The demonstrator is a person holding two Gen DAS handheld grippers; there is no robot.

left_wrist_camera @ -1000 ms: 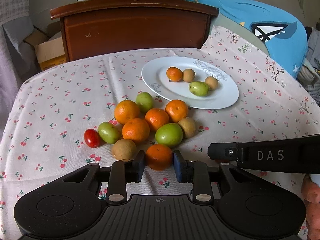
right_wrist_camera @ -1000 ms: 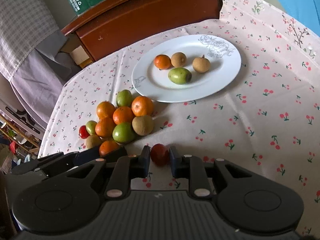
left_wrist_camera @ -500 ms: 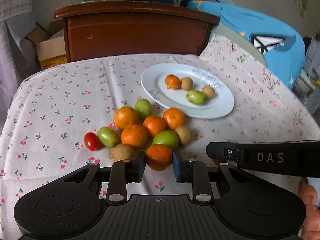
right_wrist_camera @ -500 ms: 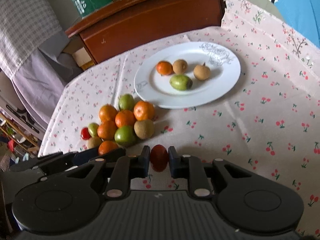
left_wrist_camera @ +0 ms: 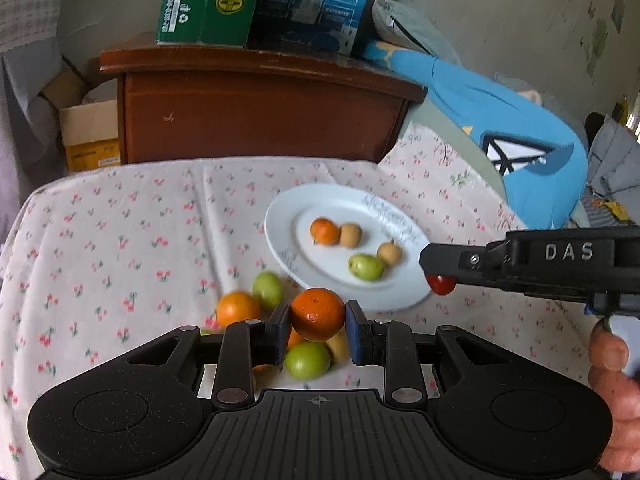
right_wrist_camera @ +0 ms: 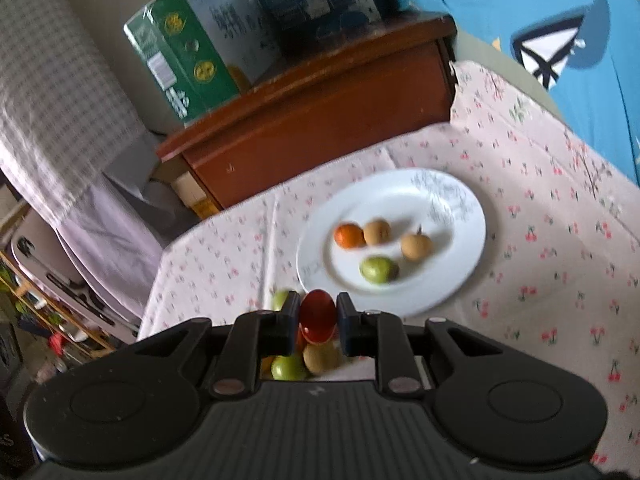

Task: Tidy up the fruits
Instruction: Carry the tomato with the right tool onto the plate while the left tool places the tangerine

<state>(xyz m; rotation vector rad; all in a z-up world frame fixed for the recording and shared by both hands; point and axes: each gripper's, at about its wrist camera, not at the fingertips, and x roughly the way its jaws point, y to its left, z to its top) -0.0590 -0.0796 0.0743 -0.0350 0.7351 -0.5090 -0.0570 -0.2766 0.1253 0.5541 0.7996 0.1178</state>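
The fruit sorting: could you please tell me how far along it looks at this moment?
Done: four fruits already lie on the white plate. In hand: the left tool is shut on an orange, and the right tool is shut on a red tomato; both fruits are clear of the cloth. Left: several oranges and green and brown fruits remain in the pile on the tablecloth.
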